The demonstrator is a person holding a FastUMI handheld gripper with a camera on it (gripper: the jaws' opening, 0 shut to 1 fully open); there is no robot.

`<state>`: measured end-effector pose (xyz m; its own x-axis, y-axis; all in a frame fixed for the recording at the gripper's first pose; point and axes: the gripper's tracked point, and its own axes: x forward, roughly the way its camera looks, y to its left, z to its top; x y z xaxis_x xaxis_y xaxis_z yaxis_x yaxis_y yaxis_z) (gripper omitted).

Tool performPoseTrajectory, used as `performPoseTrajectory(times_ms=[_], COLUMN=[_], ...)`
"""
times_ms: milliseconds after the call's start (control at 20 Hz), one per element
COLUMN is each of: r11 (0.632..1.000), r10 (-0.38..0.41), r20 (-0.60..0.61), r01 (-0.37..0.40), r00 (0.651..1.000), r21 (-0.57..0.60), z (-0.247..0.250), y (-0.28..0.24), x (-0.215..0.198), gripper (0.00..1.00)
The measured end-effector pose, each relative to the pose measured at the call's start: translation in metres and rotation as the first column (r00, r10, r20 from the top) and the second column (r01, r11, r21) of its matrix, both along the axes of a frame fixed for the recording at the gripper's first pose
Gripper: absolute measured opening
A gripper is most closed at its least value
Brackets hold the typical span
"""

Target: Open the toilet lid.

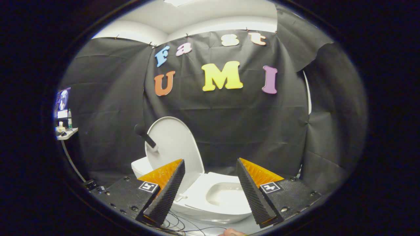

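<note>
A white toilet stands ahead of my fingers against the black cloth wall. Its lid is raised, standing nearly upright and leaning back over the tank. A short black handle sticks out from the lid's upper left part. The seat ring lies flat and the bowl shows between my fingers. My gripper is open, its two fingers spread wide apart with nothing between them, pulled back from the lid and not touching it.
Black cloth covers the walls behind and beside the toilet. A small shelf with a bottle and small items sits at the far left. Thin cables lie on the floor below the toilet. A fingertip shows below the fingers.
</note>
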<state>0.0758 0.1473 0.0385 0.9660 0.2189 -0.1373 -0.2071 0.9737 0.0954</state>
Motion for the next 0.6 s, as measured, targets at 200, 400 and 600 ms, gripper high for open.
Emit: performPoseTrajectory(times_ms=[200, 400, 600], r11=[0.998, 0.996, 0.993], r10=[-0.043, -0.076, -0.109], r20=[0.049, 0.070, 0.097], r01=[0.040, 0.073, 0.103], r00=[0.998, 0.995, 0.989], r21=[0.045, 0.042, 0.058], z=[-0.001, -0.008, -0.015], y=[-0.037, -0.068, -0.096], x=[-0.016, -0.030, -0.044], gripper=[0.99, 0.99, 0.99])
